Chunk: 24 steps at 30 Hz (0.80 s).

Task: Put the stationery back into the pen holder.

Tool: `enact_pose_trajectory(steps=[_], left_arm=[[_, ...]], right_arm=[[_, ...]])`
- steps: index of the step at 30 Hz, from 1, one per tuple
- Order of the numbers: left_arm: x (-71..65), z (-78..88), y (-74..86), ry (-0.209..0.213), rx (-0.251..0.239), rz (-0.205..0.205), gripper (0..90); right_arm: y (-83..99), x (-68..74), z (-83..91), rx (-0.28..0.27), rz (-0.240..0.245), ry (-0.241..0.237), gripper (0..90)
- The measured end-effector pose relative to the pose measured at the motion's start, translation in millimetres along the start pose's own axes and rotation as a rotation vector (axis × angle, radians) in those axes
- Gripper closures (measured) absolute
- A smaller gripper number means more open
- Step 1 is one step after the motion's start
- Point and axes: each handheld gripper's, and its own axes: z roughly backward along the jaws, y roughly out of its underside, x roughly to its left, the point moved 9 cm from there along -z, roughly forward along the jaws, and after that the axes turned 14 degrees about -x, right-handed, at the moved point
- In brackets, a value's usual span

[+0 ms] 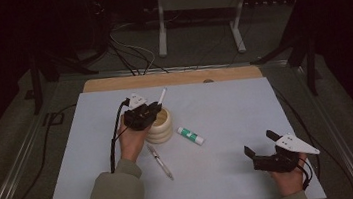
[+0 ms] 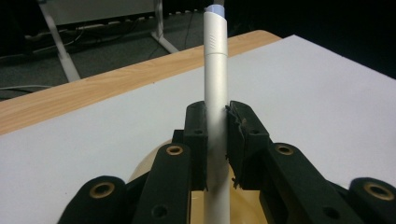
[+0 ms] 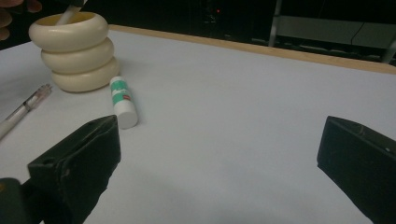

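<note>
From the high view, we see the left gripper point(image 1: 152, 113) over the cream ribbed pen holder point(image 1: 160, 127), with a white pen point(image 1: 162, 96) rising from it. A clear pen point(image 1: 160, 161) and a green-and-white glue stick point(image 1: 190, 135) lie on the bench point(image 1: 227, 124) beside the holder, so we judge one item nearly stowed and two left. The right gripper point(image 1: 263, 146) waits well apart with its jaws spread wide and empty.

In the left gripper view, our jaws are nearly closed on the white pen point(image 2: 216, 93), pads against its barrel; its lower end is cut off, so we cannot tell whether it has reached the bottom.

In the right gripper view, the jaws stand wide with nothing between them; the pen holder point(image 3: 79, 51), glue stick point(image 3: 123, 101) and clear pen point(image 3: 23, 112) lie beyond, the pen partly cut off.
</note>
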Motion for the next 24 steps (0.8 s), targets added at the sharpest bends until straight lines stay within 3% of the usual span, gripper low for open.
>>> enact_pose_trajectory(steps=[2,5,7,16,24], left_arm=[[0.7,1.2,-3.5,-0.010,-0.023,0.025,57.9],[2.9,1.5,-4.6,-0.047,-0.004,0.033,26.4],[3.3,2.0,-3.3,-0.047,0.013,0.047,17.4],[4.3,7.1,-2.5,-0.035,0.035,0.050,3.1],[4.9,12.8,-5.1,-0.032,0.038,0.042,1.5]], right_arm=[[0.0,-0.2,0.1,0.000,-0.001,0.001,0.0],[-0.1,-0.2,0.2,-0.001,-0.001,0.000,0.0],[0.1,-0.2,0.0,0.000,-0.001,0.000,0.0],[0.4,-0.2,0.0,0.001,0.000,0.001,0.0],[0.6,0.1,-0.4,0.002,0.002,-0.001,0.0]])
